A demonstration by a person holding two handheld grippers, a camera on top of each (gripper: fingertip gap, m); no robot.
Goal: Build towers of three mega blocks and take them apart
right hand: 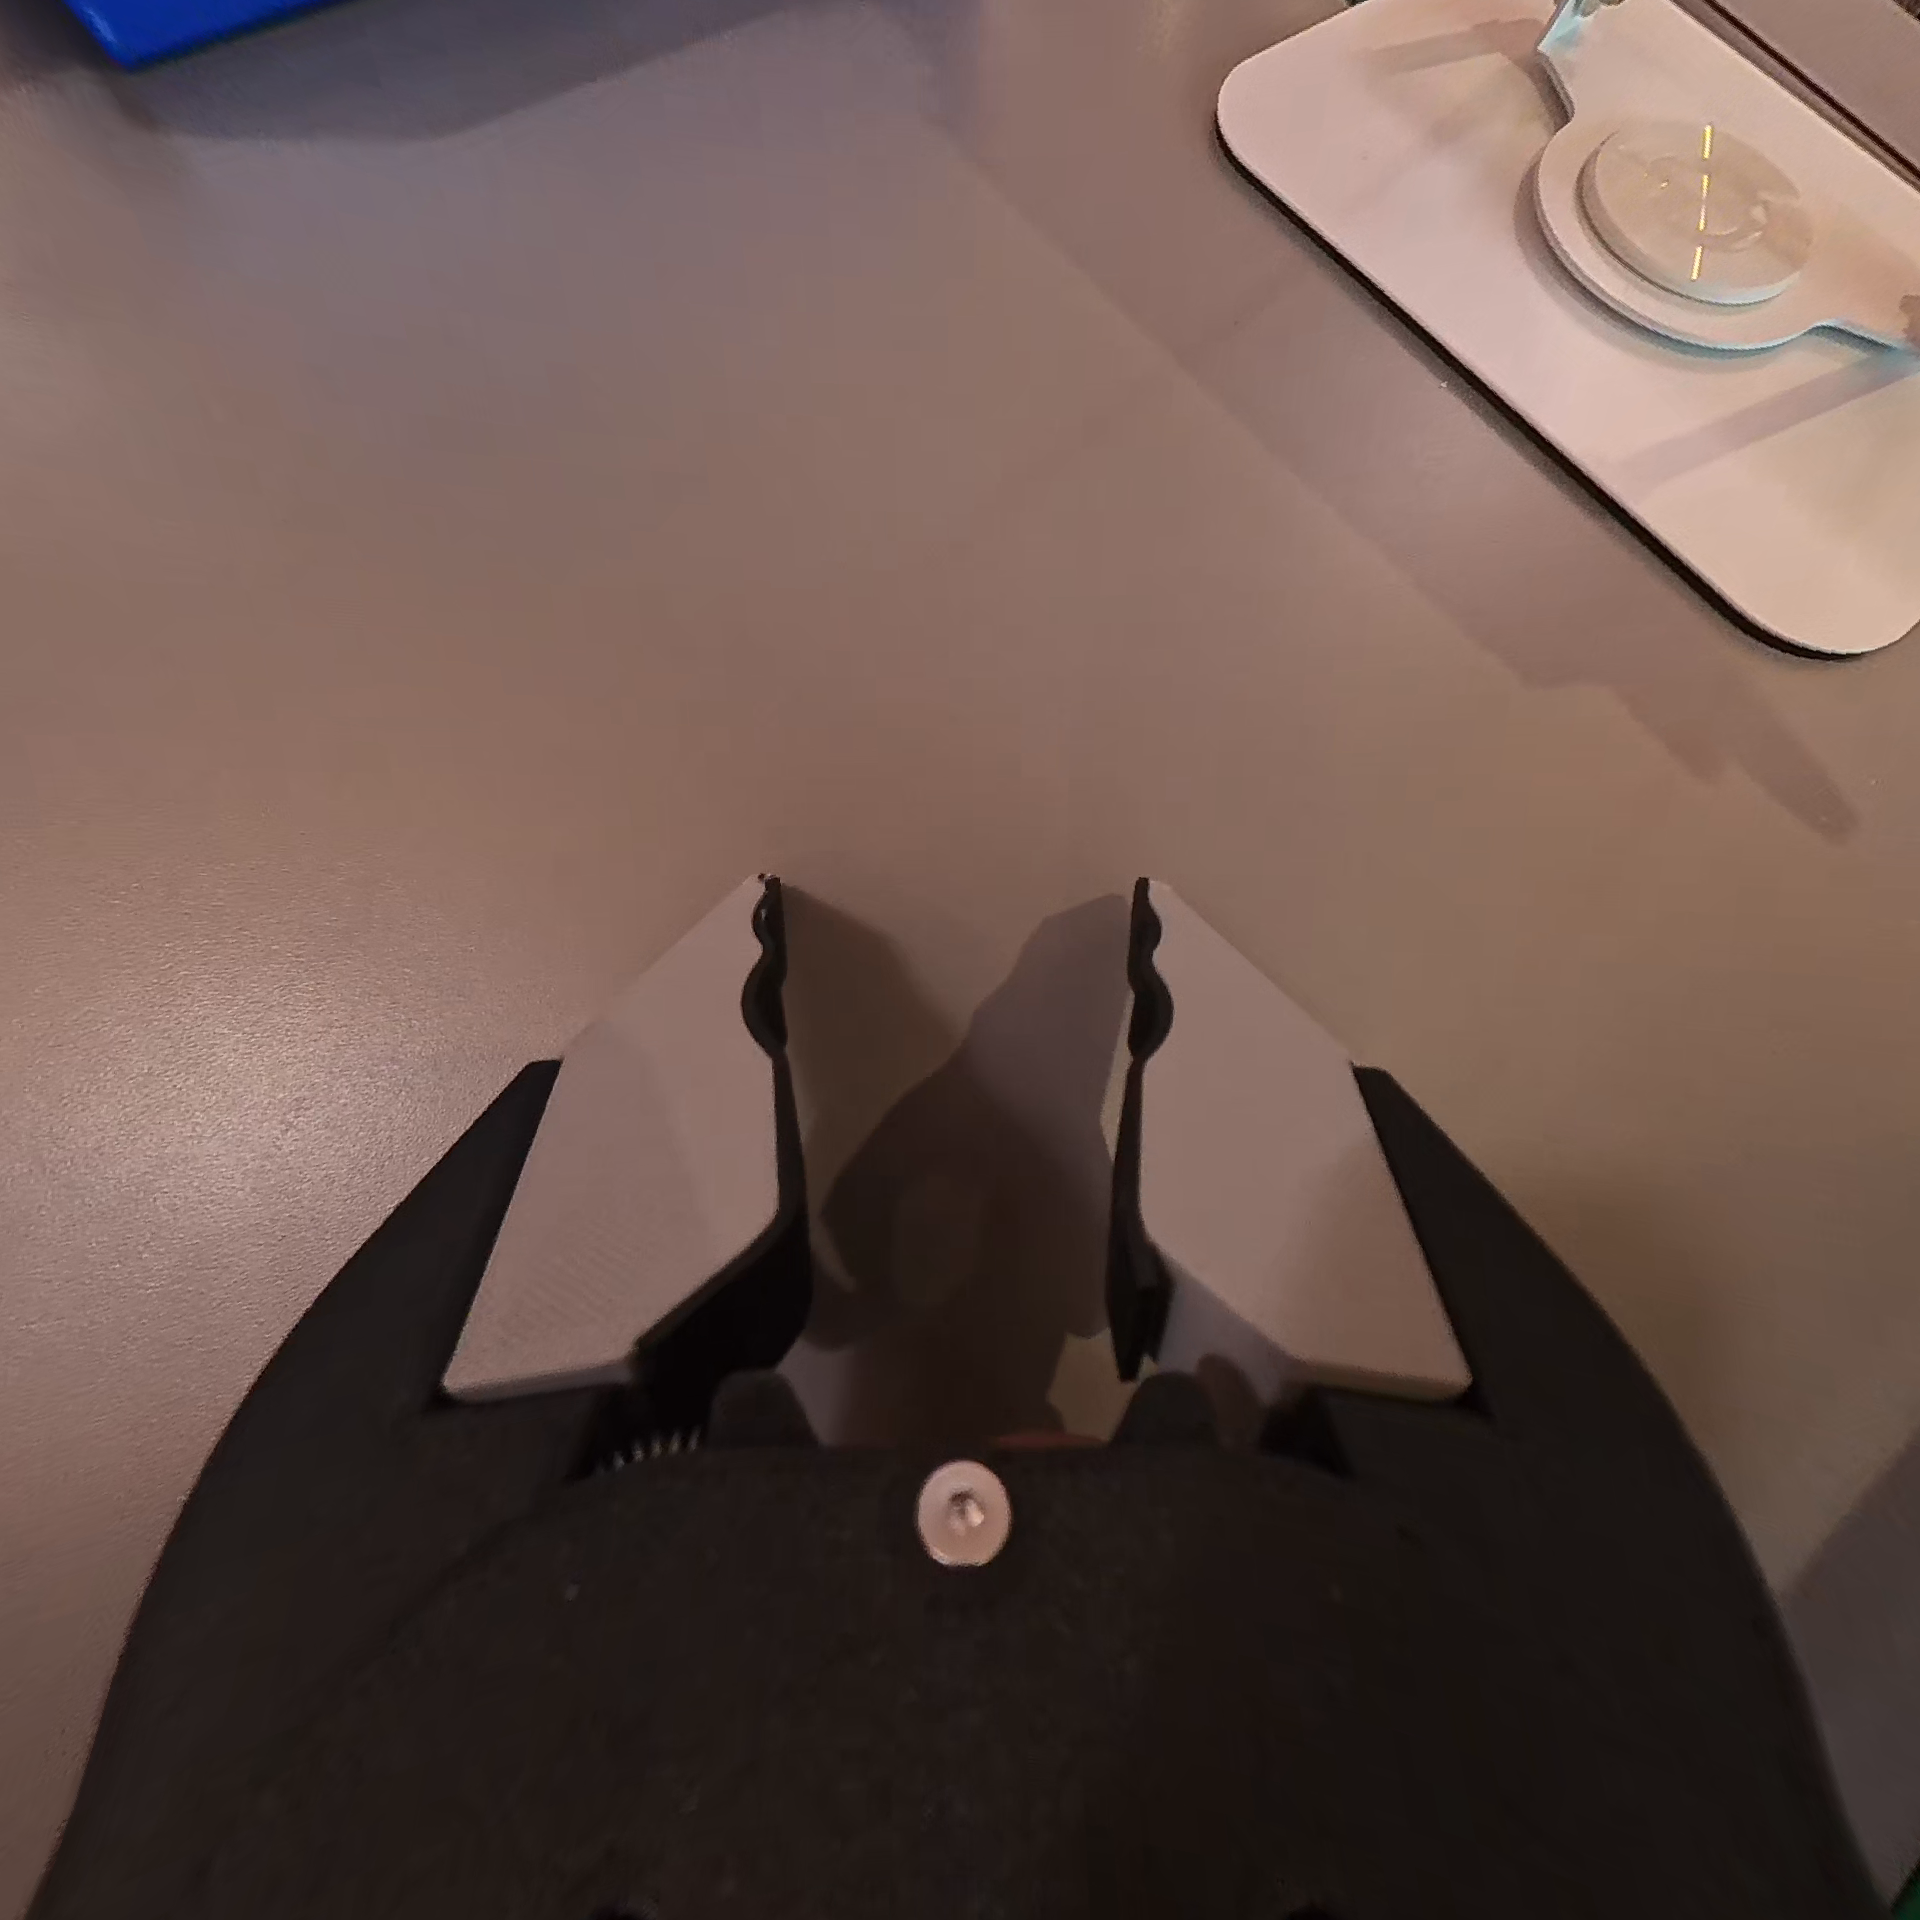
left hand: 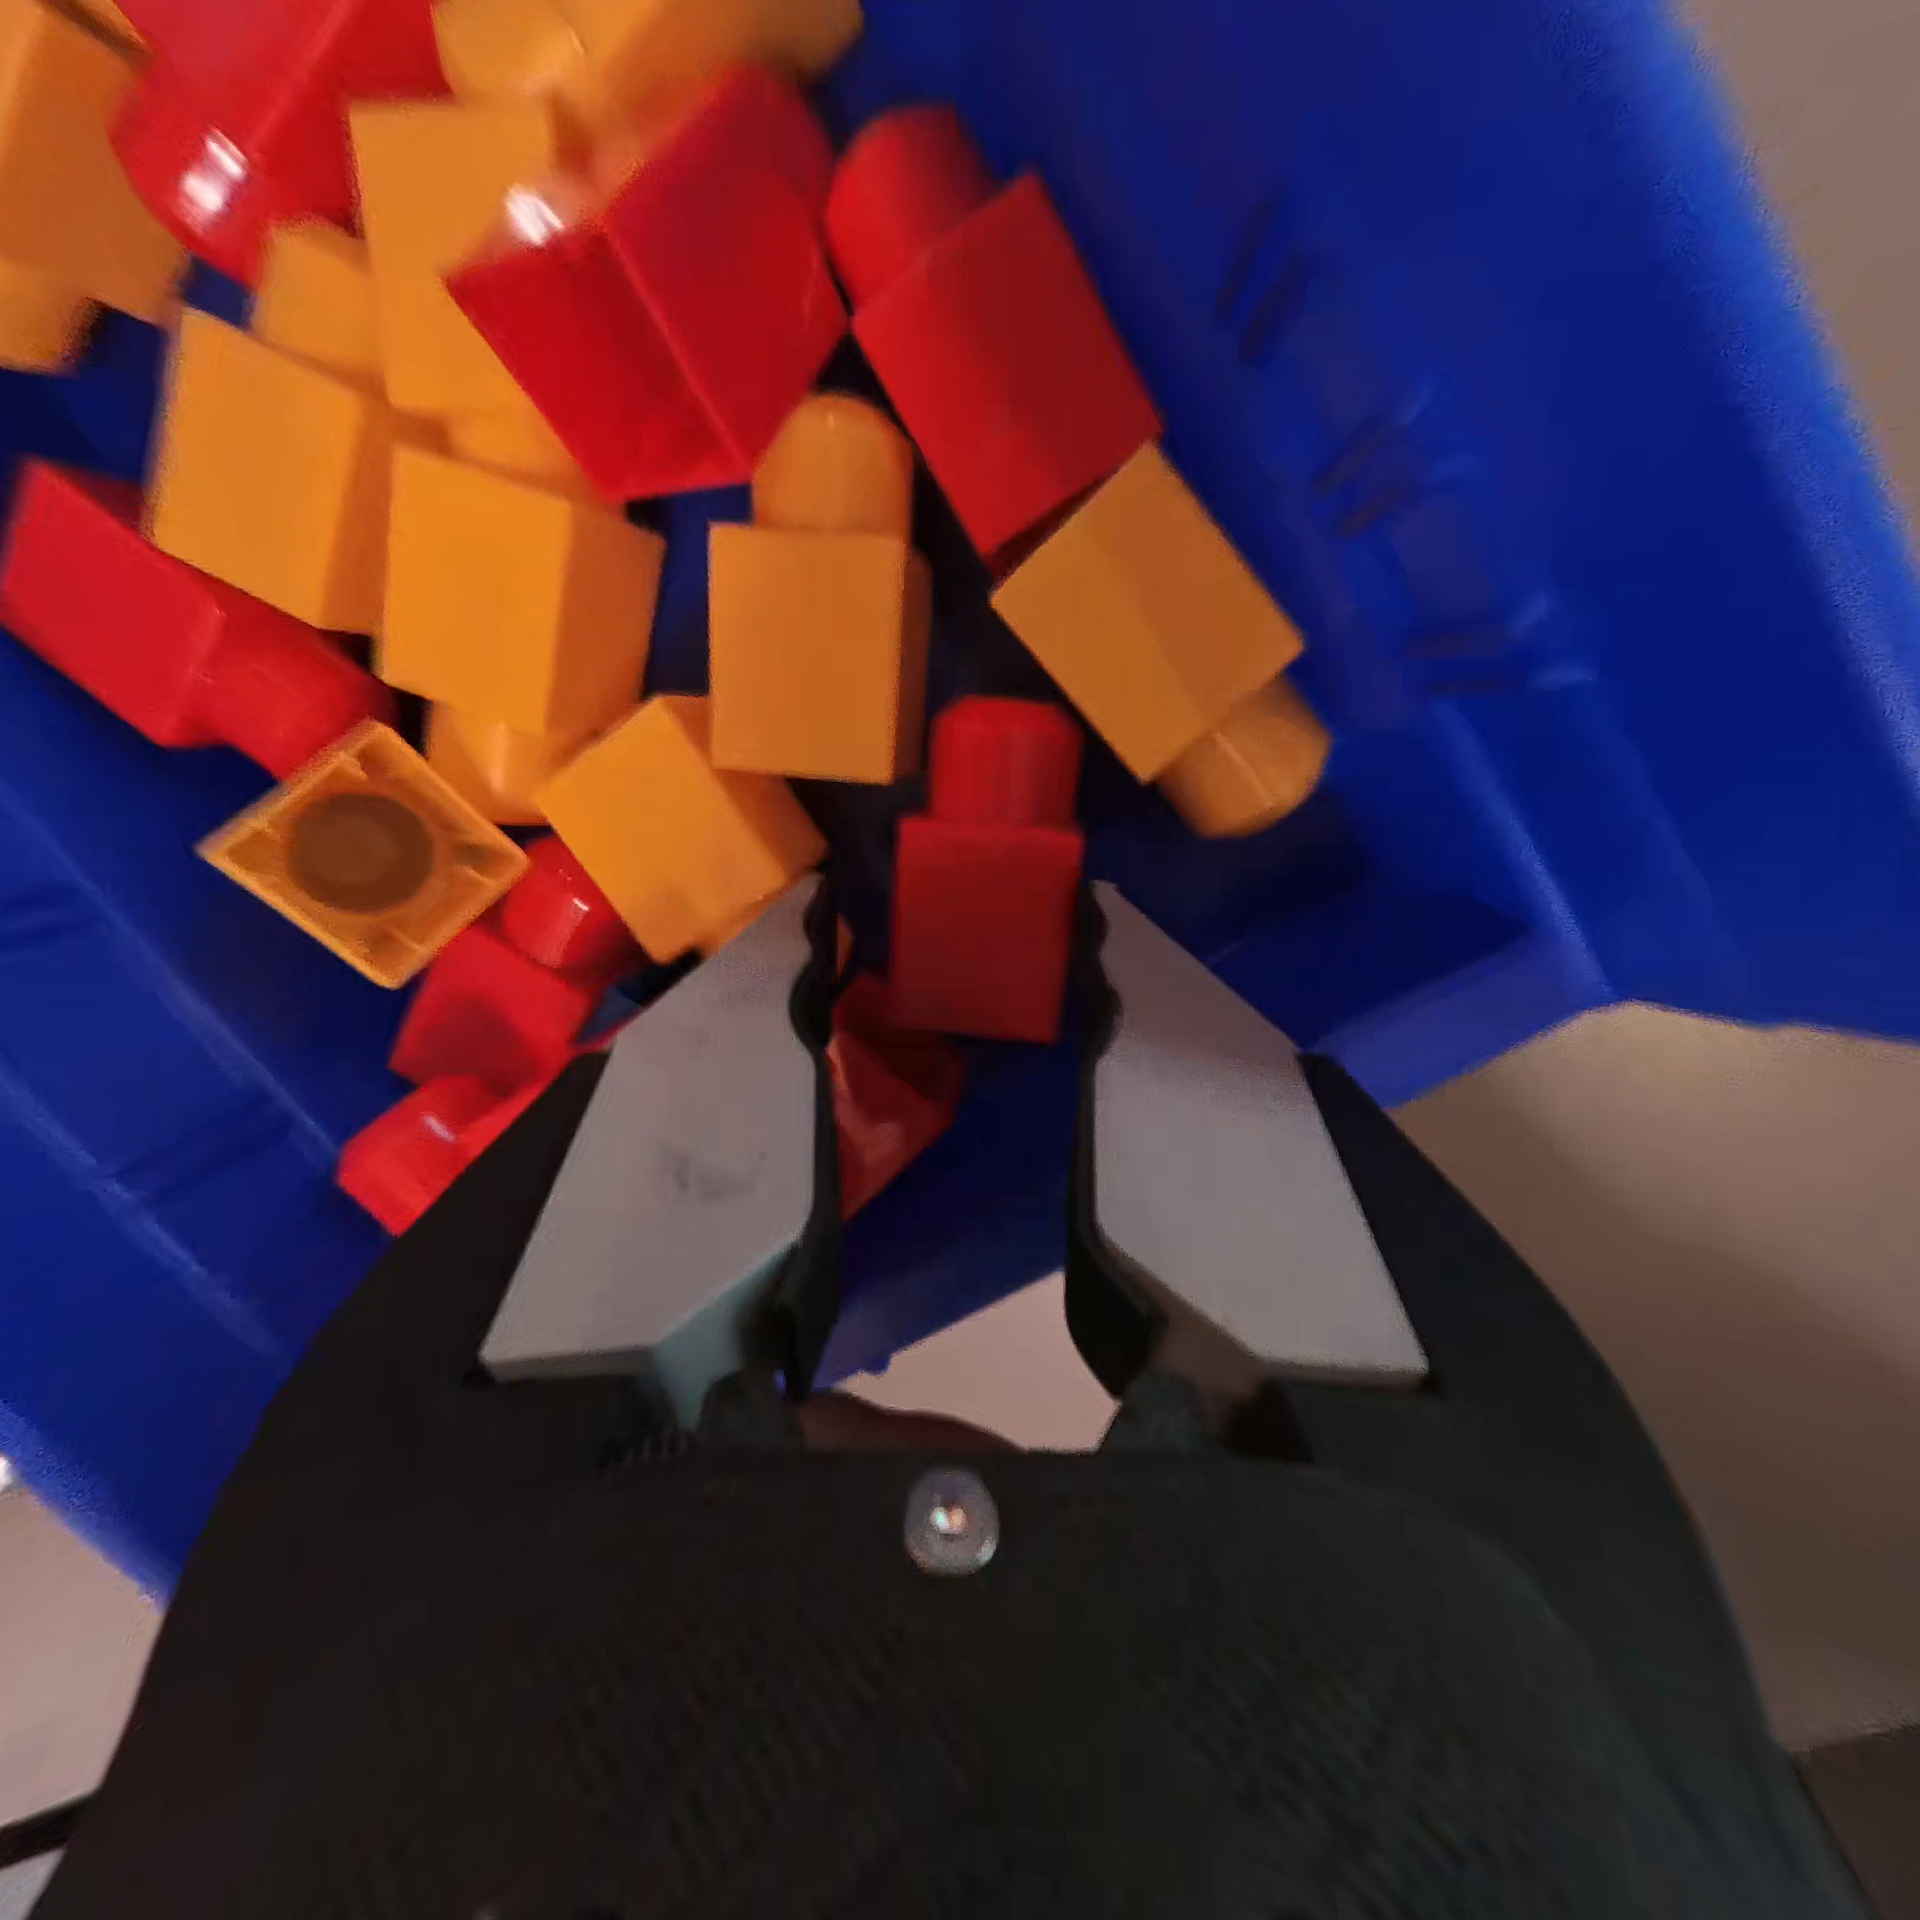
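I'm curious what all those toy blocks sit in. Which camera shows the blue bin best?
The left wrist view: the blue bin fills it, with red and orange blocks heaped inside and its ribbed wall in sight. The right wrist view catches only a blue corner at the top left edge, beyond the bare table.

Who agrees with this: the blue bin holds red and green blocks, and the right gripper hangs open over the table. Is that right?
Not quite: none are green. The left wrist view shows the blue bin holding red blocks and orange blocks. The right gripper does hang open over the table.
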